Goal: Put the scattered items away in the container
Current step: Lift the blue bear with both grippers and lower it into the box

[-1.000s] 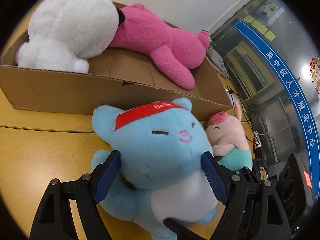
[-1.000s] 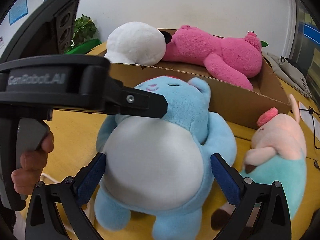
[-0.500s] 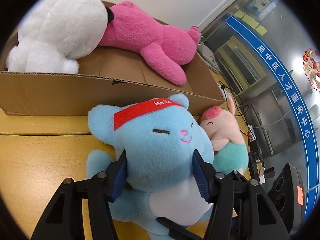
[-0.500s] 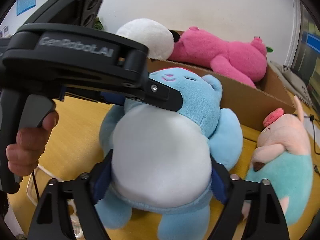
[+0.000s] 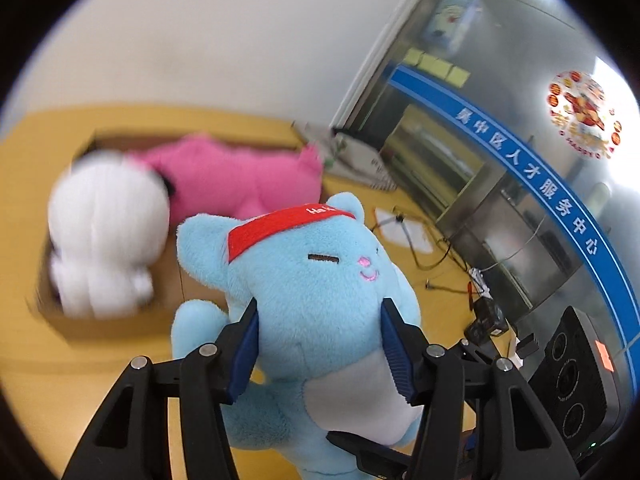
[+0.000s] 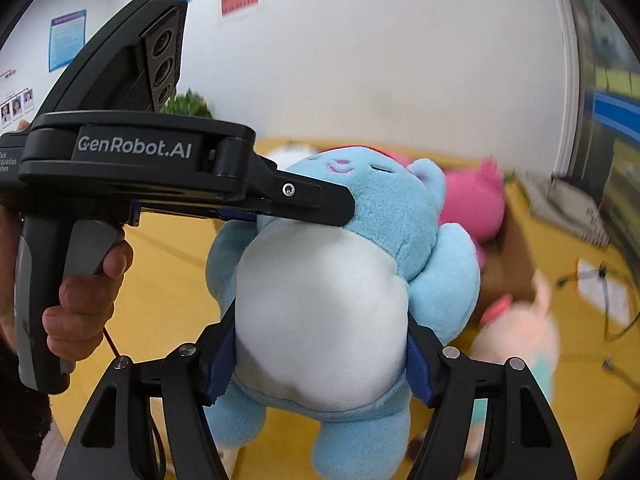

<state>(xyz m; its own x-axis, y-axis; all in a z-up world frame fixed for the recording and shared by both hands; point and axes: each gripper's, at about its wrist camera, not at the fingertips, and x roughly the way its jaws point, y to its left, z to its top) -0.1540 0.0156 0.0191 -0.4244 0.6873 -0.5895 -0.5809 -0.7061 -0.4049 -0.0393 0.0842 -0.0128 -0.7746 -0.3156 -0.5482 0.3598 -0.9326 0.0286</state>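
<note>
Lifted off the table, blue plush (image 5: 316,300) sits clamped between both grippers' jaws.

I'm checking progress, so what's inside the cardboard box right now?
Inside the cardboard box lie a white plush and a pink plush. The blue plush covers the box's near right part, so anything there is hidden.

I see blue plush (image 5: 316,292) with red headband, white belly, held upright aloft | cardboard box (image 5: 120,320) on table holds white plush (image 5: 104,232), pink plush (image 5: 240,180)
</note>
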